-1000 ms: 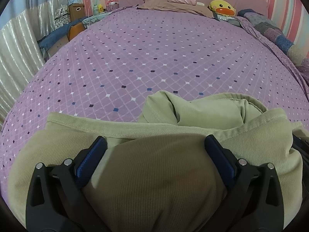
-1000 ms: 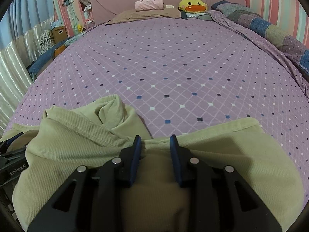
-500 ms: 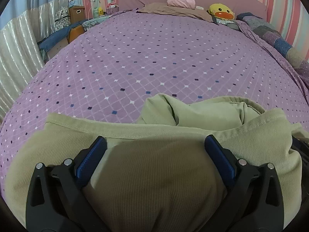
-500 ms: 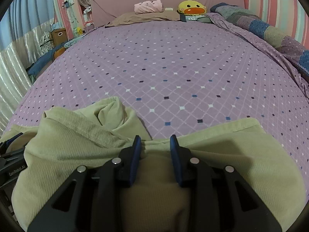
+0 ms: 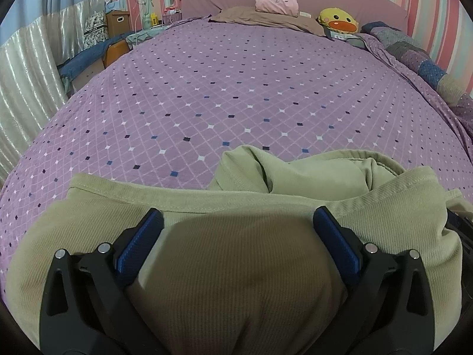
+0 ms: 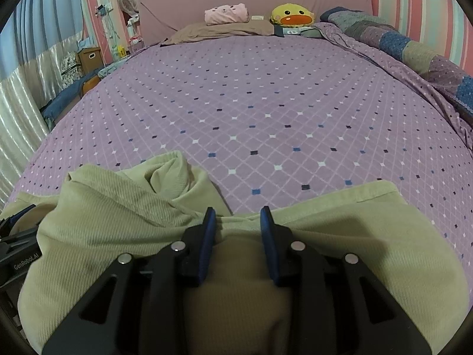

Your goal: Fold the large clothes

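A large pale-green ribbed garment lies bunched at the near edge of the purple bedspread. In the left wrist view my left gripper rests on it with its jaws wide apart, the cloth bulging between the blue pads. Seen from the right wrist, the garment has its hem gathered between the narrowly set fingers of my right gripper, which is shut on it. A rolled fold of the garment rises between the two grippers. The cloth below both grippers is hidden.
The bedspread stretches away to a pink headboard, with a brown pillow, a pink folded item and a yellow duck plush. A patchwork quilt runs along the right side. Curtains and boxes stand to the left.
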`<act>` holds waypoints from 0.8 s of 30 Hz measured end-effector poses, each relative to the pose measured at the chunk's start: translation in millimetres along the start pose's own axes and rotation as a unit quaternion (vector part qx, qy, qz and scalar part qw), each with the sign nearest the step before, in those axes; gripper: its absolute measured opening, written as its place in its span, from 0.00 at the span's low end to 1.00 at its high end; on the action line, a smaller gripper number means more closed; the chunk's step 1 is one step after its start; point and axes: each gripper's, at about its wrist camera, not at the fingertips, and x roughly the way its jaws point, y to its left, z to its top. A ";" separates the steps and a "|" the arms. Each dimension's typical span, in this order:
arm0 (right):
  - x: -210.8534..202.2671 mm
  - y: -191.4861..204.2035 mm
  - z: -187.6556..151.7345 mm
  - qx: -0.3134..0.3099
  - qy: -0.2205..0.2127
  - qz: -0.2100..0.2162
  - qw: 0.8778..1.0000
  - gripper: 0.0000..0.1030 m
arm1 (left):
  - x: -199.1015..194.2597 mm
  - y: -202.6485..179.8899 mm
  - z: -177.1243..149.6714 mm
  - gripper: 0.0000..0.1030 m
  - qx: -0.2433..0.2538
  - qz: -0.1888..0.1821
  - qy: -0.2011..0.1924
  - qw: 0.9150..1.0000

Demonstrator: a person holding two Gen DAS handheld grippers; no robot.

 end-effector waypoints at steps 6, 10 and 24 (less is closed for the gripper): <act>-4.7 1.0 -0.9 -0.004 0.000 -0.003 1.000 0.31 | -3.2 0.2 0.8 0.97 0.002 -0.004 0.005 1.000; -12.9 0.0 0.3 -0.008 0.005 0.003 1.000 0.35 | -12.9 0.6 2.8 0.97 0.012 -0.006 0.020 1.000; -86.1 -76.1 -4.8 -0.024 -0.101 -0.019 0.994 0.95 | -80.5 66.5 -4.1 0.97 0.068 0.043 -0.055 0.995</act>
